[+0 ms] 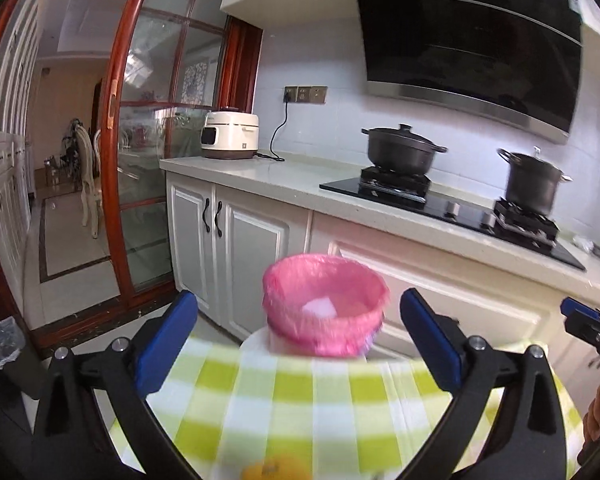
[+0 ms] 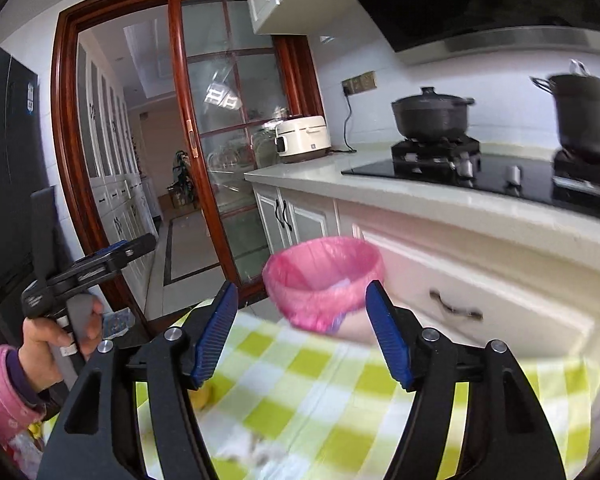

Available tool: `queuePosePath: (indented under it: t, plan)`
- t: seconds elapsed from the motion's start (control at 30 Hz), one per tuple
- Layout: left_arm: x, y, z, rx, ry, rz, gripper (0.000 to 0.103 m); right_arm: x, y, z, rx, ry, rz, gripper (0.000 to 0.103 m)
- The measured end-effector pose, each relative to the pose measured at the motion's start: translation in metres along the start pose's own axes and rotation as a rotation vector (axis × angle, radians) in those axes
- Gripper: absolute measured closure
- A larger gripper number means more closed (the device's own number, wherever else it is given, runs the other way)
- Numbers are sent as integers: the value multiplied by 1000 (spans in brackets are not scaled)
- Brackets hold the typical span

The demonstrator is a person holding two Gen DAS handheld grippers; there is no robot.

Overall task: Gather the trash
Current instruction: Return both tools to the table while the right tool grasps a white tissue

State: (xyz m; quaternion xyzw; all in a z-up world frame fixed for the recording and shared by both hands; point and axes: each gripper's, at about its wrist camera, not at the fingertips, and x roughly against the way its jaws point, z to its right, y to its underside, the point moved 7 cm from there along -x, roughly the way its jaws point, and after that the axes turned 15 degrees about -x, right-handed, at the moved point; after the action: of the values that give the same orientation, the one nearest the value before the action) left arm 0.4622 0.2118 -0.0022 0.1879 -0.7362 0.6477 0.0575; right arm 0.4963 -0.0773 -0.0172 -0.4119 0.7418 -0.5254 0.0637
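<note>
Bin (image 1: 324,308), pink-lined, stands at the far edge of the checked table (image 1: 332,408) and already holds white scrap. Left gripper (image 1: 298,340) and right gripper (image 2: 302,332) are both open, empty. Yellow peel (image 1: 266,470) and crumpled paper (image 2: 256,450) remain on the table. Beyond: kitchen counter (image 1: 284,178), pots (image 1: 402,148).

One pink-lined bin (image 1: 325,307), one checked tablecloth (image 1: 300,408), two dark pots (image 1: 404,147) (image 1: 534,182), one white cooker (image 1: 230,135), one hob (image 1: 452,210), two blue-padded grippers (image 1: 298,344) (image 2: 302,334), one orange fruit (image 1: 266,470).
</note>
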Motion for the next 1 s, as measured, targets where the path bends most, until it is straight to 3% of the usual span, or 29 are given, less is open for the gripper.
queuePosePath:
  t: [0.13, 0.4, 0.73, 1.0]
  plan:
    - [55, 30, 14, -25, -14, 8, 5, 30, 36, 1, -28, 30, -11, 39]
    - [109, 87, 36, 0, -22, -16, 5, 58, 94, 0, -59, 72, -51, 39]
    - [131, 143, 41, 21, -35, -85, 5, 83, 161, -35, -76, 70, -113, 39]
    - [152, 170, 9, 36, -100, -105, 5, 80, 220, -83, -68, 45, -182, 39]
